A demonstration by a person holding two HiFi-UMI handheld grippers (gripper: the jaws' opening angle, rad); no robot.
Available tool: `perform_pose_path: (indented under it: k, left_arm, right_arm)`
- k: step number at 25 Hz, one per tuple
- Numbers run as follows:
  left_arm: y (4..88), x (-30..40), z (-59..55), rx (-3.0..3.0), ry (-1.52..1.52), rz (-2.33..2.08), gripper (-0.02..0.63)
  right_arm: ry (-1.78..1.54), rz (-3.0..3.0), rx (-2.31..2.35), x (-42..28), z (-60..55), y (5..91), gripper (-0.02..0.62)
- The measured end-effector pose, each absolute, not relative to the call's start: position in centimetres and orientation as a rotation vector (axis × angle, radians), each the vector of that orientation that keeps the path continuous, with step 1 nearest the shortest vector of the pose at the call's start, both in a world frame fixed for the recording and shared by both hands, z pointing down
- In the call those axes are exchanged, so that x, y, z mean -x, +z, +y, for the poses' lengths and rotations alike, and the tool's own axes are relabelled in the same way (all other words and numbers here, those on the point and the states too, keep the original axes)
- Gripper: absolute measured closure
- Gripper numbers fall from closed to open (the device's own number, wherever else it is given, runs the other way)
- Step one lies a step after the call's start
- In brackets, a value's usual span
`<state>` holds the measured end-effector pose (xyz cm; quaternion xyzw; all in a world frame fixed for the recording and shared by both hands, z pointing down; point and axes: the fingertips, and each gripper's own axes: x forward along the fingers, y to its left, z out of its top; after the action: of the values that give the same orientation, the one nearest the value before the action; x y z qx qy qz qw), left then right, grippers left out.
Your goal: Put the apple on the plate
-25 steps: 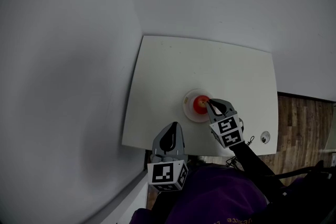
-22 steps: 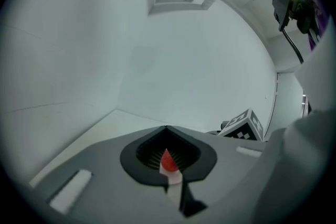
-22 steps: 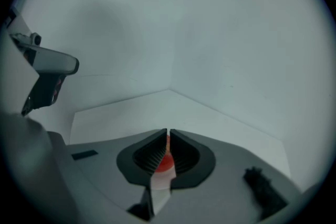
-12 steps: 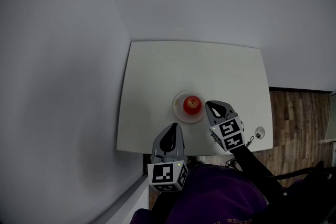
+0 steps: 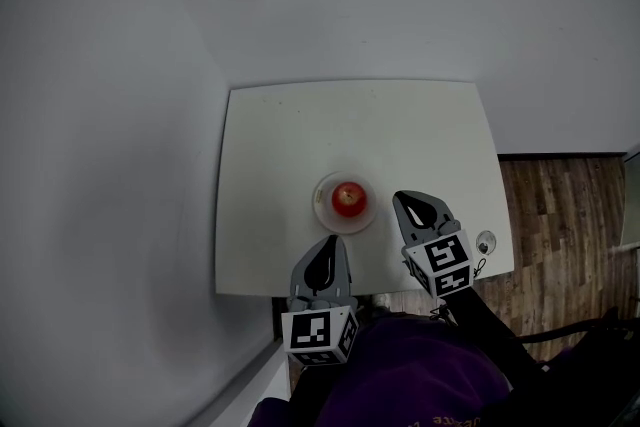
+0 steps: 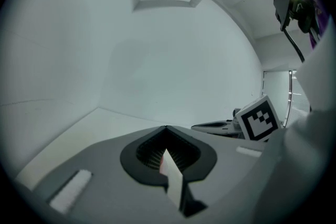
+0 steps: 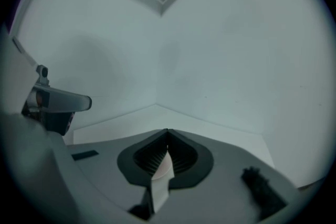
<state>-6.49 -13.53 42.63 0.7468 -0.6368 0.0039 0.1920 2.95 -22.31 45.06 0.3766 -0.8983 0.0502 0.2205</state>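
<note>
Two hand-held tools are seen from above at the near edge of a white table (image 5: 300,135); at the table's middle sits a pale plate (image 5: 322,213), and a red apple (image 5: 348,197) rests on it; the left tool (image 5: 330,240) is over the front edge, just nearer than the plate, its jaws pressed together with nothing between them; the right tool (image 5: 402,200) is just beside the plate's right rim, apart from the apple, its jaws likewise pressed together and empty; a wooden floor (image 5: 560,215) shows to the right.
</note>
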Motion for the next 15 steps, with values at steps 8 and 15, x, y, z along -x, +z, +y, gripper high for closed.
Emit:
perform_pose_path:
  k: [8, 15]
  left_arm:
    - [42.3, 5.2, -13.4, -2.114, 0.022, -1.781, 0.598]
    - [42.3, 4.8, -13.3, -2.125, 0.029, -1.776, 0.598]
  right_arm:
    - [0.131, -2.529, -1.12, -4.5, -21.8, 42.4, 0.584]
    - [0.143, -2.52, -1.148, -5.3, -21.5, 42.0, 0.586]
